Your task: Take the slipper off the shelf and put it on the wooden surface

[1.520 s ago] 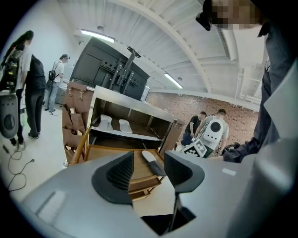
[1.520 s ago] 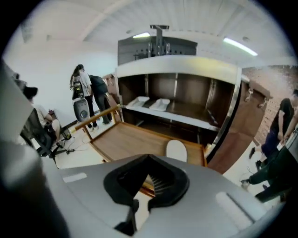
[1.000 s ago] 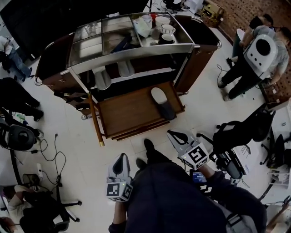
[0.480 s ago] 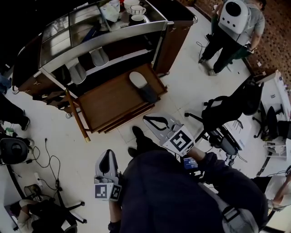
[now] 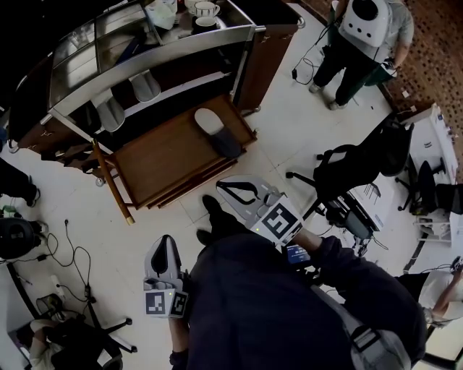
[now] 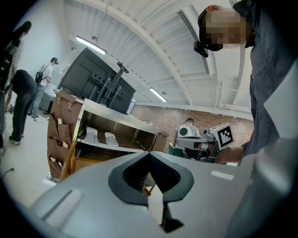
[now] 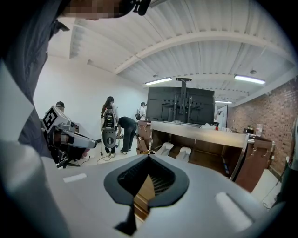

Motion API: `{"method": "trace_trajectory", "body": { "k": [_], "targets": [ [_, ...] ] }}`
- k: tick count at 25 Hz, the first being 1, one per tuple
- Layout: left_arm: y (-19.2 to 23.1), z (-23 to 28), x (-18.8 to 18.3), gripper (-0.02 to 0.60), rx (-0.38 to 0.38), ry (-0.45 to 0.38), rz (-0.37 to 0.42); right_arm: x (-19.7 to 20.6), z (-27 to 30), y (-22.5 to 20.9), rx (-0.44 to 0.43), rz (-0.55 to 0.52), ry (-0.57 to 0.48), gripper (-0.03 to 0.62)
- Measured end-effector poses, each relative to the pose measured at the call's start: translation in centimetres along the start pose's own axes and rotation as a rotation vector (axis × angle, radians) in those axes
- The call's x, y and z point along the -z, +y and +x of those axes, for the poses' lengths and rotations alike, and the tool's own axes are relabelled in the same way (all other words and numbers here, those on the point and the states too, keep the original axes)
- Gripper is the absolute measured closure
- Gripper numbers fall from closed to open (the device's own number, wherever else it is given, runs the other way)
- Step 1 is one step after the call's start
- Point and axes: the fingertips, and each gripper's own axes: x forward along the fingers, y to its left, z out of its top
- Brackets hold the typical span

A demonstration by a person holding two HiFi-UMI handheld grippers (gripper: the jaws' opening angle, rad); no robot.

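Observation:
A white slipper (image 5: 212, 128) with a dark part lies on the wooden surface (image 5: 159, 160) of the cart, near its right edge. Two more white slippers (image 5: 108, 112) (image 5: 145, 85) stand on the shelf (image 5: 181, 87) behind it; the left gripper view shows them as slippers (image 6: 91, 135) (image 6: 111, 138) too. My left gripper (image 5: 165, 244) is held low by my body, shut and empty. My right gripper (image 5: 221, 186) hovers over the floor just short of the wooden surface's front edge, shut with nothing in it. Both are well apart from the slippers.
Cups (image 5: 205, 9) stand on the cart's top. A person (image 5: 362, 36) stands at the back right, black office chairs (image 5: 354, 170) to the right. Cables (image 5: 72, 246) and another chair (image 5: 65, 340) lie on the white floor at the left.
The cart has slid up and left in the head view and looks farther off. Both grippers stay shut and empty near my body. The slipper on the wood has not moved.

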Motion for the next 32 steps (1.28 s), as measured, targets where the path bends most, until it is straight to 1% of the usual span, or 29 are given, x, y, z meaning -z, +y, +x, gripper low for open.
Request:
{"method": "trace_trajectory", "body": {
  "k": [8,11,15,19,24,27,30,32],
  "targets": [
    [-0.1,0.1,0.0,0.565,-0.006,-0.002,0.000,-0.2,0.0,-0.1,0.003,-0.009,0.003,0.594],
    [-0.2,0.3,0.1,0.565,-0.011,-0.001,0.006,-0.2,0.1,0.0,-0.010,-0.024,0.000,0.594],
    [-0.8,0.6,1.2,0.565,-0.018,0.005,0.003,0.6,-0.3,-0.2,-0.021,-0.050,0.002,0.594],
    [-1.5,0.5,1.6,0.565,-0.014,0.021,-0.009,1.2,-0.6,0.6,-0.021,-0.034,0.010,0.594],
    [-1.7,0.3,1.4,0.565,-0.019,0.020,-0.007,0.7,-0.1,1.9,-0.022,-0.008,-0.009,0.594],
    [-1.1,0.1,0.8,0.565,-0.039,-0.001,0.013,0.0,0.8,2.6,-0.040,-0.005,-0.019,0.593],
    [-0.7,-0.2,0.5,0.565,-0.075,0.003,-0.004,-0.3,1.3,3.5,-0.061,-0.005,-0.028,0.594],
    [-0.7,-0.4,0.4,0.565,-0.085,0.001,-0.003,-0.4,1.4,4.0,-0.072,-0.005,-0.033,0.594]
  ]
}}
